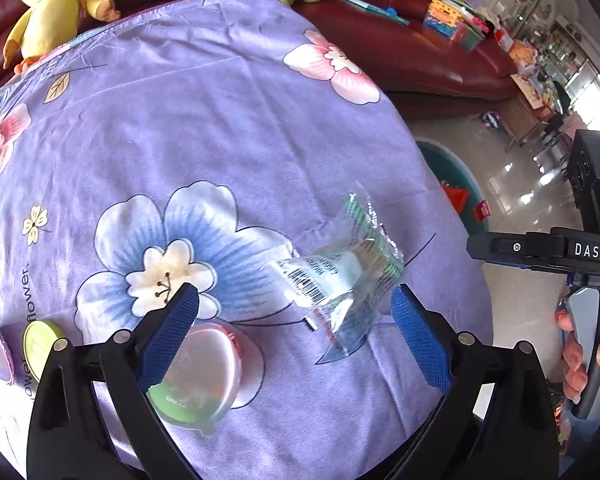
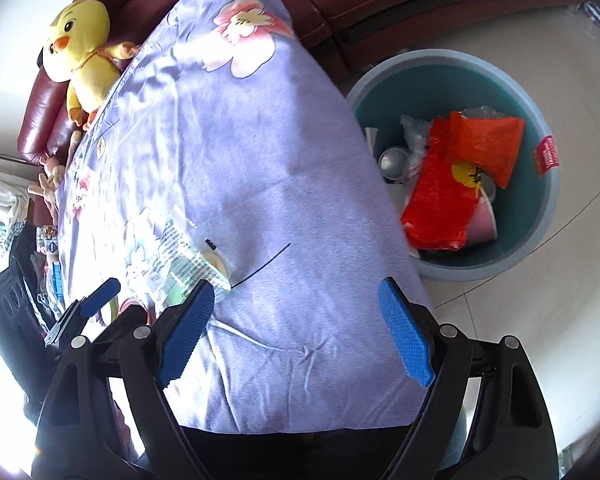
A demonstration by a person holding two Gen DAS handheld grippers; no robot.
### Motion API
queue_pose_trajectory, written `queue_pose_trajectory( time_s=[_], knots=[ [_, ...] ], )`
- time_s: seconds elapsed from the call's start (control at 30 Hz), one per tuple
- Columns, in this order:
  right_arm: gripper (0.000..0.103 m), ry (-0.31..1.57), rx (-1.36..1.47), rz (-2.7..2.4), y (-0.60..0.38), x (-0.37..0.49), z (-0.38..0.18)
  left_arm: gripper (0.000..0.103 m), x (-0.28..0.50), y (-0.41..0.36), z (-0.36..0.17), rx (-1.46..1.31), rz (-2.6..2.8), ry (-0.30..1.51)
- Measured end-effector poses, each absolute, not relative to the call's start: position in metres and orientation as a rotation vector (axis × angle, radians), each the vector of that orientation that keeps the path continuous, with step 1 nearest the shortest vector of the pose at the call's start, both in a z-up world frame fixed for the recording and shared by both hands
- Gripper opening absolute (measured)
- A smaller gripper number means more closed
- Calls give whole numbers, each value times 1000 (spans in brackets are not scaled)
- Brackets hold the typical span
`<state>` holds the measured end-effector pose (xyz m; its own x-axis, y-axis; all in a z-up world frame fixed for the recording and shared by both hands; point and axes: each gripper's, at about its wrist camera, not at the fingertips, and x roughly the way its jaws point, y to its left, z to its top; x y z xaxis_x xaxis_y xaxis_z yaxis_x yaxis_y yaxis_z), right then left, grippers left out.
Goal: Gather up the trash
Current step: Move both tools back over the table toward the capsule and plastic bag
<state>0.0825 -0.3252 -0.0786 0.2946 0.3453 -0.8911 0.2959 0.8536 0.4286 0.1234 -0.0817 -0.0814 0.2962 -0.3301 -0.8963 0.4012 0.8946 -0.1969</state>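
Note:
A crumpled clear wrapper (image 1: 340,276) with a barcode and green print lies on the purple flowered cloth (image 1: 228,120). My left gripper (image 1: 294,296) hangs open just above it; the wrapper sits between the fingers, nearer the right one, and neither pad presses on it. Under the left finger a clear plastic cup (image 1: 204,376) with a red rim lies on its side. My right gripper (image 2: 296,292) is open over bare cloth (image 2: 260,184) near the table's edge, nothing between its fingers. The same wrapper (image 2: 180,264) shows at its left.
A teal bin (image 2: 550,208) on the floor beside the table holds red bags (image 2: 452,184) and cups. Two round lids (image 1: 40,344) lie at the cloth's left. A yellow plush chick (image 2: 84,52) and a dark red sofa (image 1: 420,60) stand behind.

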Motion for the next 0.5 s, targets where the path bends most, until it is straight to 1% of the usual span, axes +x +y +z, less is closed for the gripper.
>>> queue_pose_trajectory(
  time_s=[0.23,0.5],
  knots=[
    [80,1327,549,89,-283,95,-79,97,115,-38,-91,82,-424,1183],
    [80,1350,513,119,-250,108,-79,97,117,-13,-105,46,-398,1215]
  ],
)
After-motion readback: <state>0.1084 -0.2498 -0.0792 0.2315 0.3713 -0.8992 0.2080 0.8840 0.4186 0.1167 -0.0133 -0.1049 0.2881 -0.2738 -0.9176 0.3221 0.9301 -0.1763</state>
